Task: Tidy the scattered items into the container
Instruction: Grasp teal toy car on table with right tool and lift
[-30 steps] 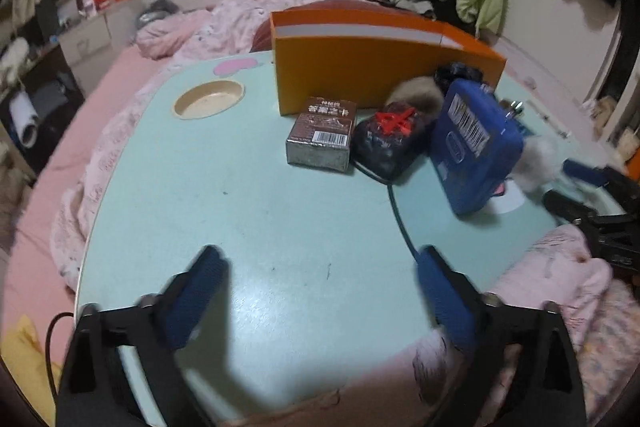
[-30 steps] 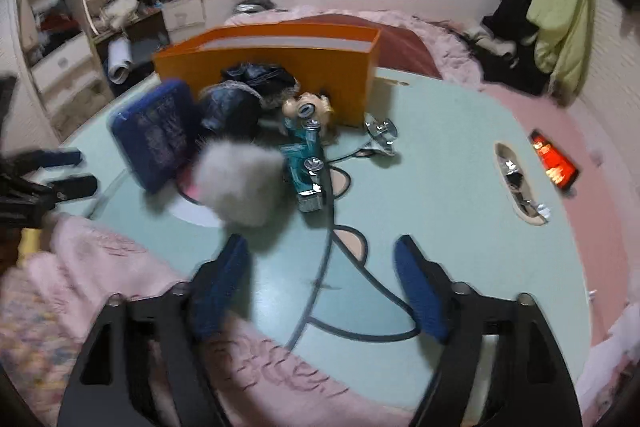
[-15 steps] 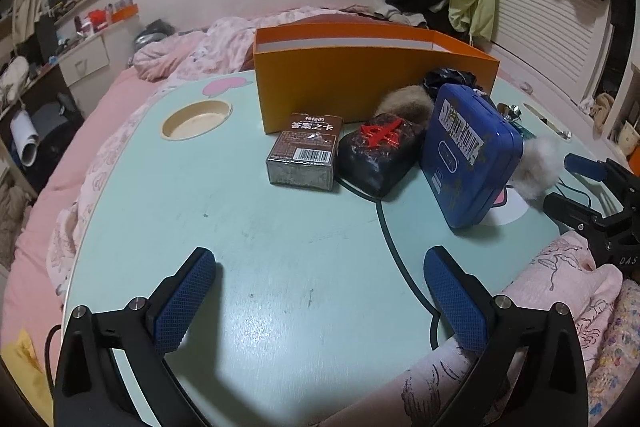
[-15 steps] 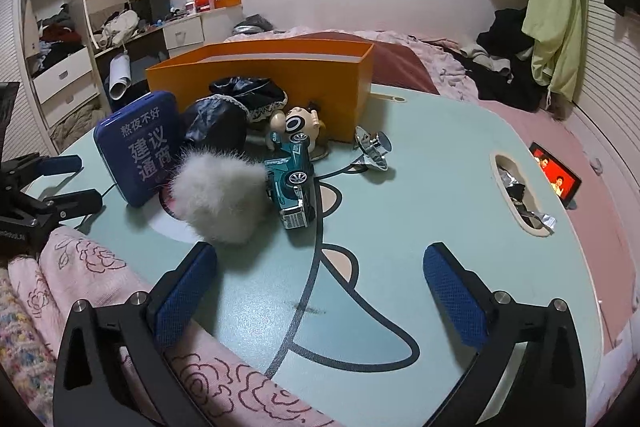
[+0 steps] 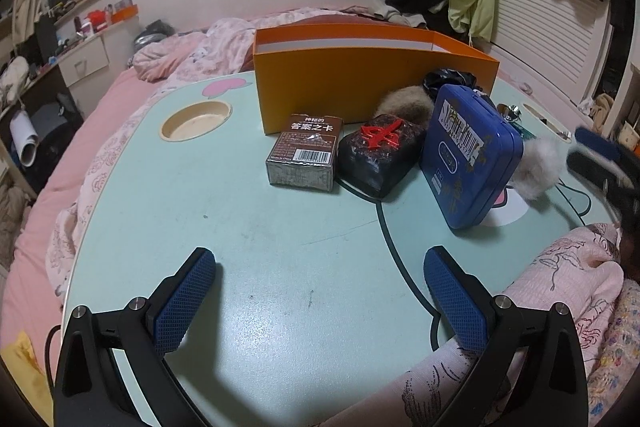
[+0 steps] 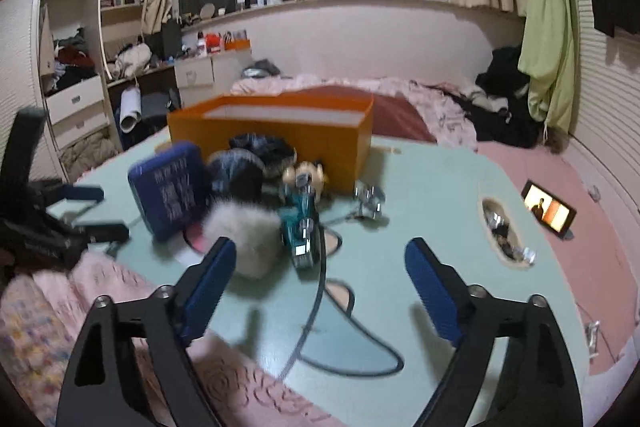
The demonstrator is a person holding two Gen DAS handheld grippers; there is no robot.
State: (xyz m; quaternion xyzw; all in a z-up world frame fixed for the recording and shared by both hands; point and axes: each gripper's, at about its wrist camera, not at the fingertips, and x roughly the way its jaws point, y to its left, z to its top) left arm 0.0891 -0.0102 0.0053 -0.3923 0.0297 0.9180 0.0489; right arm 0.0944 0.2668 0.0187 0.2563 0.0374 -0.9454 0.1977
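Right gripper fingers narrowed but still spread, white pompom just beyond left one, unpinched

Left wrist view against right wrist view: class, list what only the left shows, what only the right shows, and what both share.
Only the left wrist view shows the brown card box, the black block with a red mark and the round cup recess.

Only the right wrist view shows the teal toy car, the metal clip and the lit phone.

Both show the orange container, the blue tin, the white fluffy ball and the green table. Each view's own claw, left and right, stands open and empty.
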